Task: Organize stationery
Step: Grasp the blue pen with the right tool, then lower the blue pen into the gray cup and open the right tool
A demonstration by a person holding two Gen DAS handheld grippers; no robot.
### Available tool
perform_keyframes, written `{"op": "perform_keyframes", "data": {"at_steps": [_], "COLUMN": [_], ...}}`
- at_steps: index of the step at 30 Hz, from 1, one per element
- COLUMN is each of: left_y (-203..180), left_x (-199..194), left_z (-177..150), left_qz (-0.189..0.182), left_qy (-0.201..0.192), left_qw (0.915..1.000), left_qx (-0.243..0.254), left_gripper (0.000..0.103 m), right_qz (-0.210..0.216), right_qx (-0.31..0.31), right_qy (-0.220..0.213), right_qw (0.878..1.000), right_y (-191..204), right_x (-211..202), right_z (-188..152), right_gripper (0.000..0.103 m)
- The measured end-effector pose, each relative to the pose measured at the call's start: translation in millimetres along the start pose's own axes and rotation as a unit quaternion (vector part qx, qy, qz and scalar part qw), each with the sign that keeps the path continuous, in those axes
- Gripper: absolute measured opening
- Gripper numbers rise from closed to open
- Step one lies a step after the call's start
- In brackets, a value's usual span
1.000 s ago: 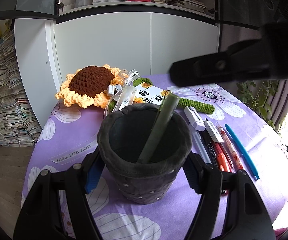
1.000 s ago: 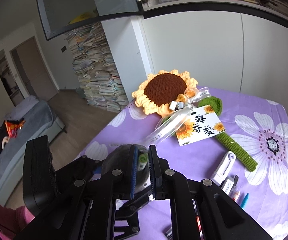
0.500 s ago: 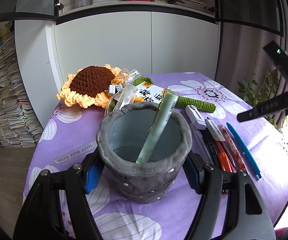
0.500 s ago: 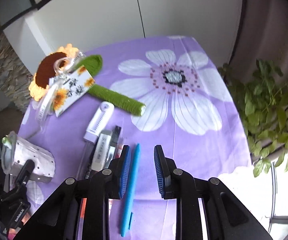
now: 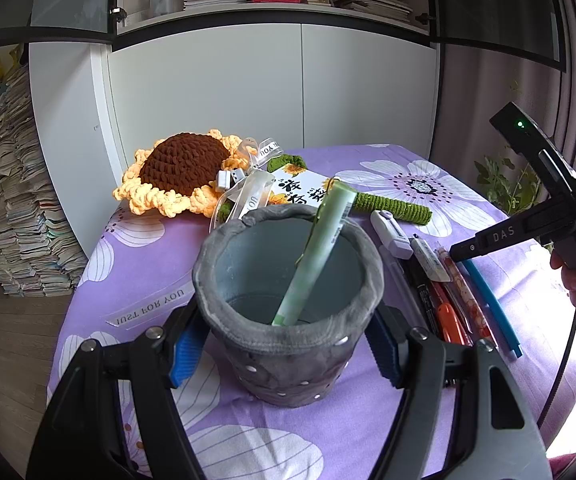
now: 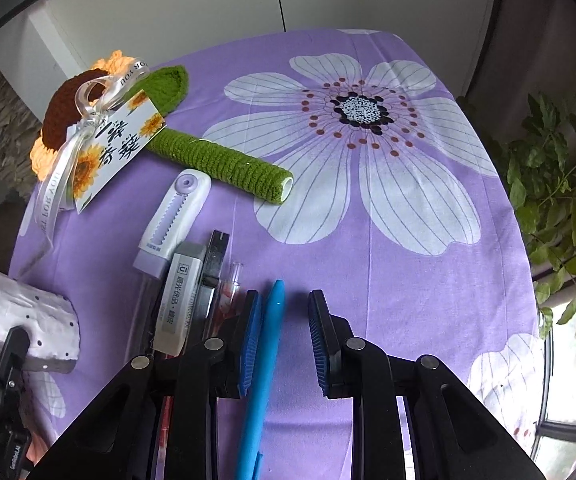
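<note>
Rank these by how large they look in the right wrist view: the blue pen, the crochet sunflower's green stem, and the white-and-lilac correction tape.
1. Blue pen: looks longest, but it lies nearest the camera, so that may flatter it.
2. Green stem: long and thick.
3. Correction tape: shortest.

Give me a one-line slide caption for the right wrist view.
Open right tongs straddle the blue pen lying on the purple tablecloth, beside other stationery.

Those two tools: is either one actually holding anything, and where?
The left tool clamps the grey pen holder by its lower sides. The right tool holds nothing: its open fingers straddle the blue pen.
</note>
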State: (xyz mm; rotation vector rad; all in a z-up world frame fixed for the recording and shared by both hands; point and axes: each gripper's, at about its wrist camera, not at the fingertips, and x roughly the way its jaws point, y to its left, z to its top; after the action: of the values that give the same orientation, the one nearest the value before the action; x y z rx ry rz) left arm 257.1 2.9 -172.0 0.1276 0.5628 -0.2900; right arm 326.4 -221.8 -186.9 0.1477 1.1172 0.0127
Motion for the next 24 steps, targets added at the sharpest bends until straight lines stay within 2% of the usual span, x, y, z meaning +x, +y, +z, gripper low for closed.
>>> {"op": "perform_keyframes", "data": {"at_steps": [3, 4, 9, 18, 24], "left_y": [0, 0, -1, -2, -2], "left_x": [0, 0, 0, -1, -1], "left_z": [0, 0, -1, -1, -1], "left_qz": [0.000, 0.000, 0.000, 0.000, 0.001], "left_qy": [0.000, 0.000, 0.000, 0.000, 0.000], "left_qw": [1.0000, 1.0000, 1.0000, 1.0000, 1.0000], "left_qx": [0.000, 0.000, 0.001, 0.001, 0.001], "left_gripper": [0.069, 0.069, 0.069, 0.069, 0.069], "right_qz": [-0.008, -0.008, 0.023, 0.069, 0.120], "right_qx": [-0.011, -0.015, -0.013, -0.052, -0.100], "right_qy": [0.001, 0.000, -0.022, -0.138, -0.212], "right_qw": [1.000, 1.000, 0.999, 0.987, 0.965], "right_y": [5, 7, 10, 33, 68], "right_x": [0, 0, -18, -114, -167], "right_z": [1, 0, -3, -12, -17], "right_gripper": [0.022, 0.013, 0.011, 0.011, 0.011]}}
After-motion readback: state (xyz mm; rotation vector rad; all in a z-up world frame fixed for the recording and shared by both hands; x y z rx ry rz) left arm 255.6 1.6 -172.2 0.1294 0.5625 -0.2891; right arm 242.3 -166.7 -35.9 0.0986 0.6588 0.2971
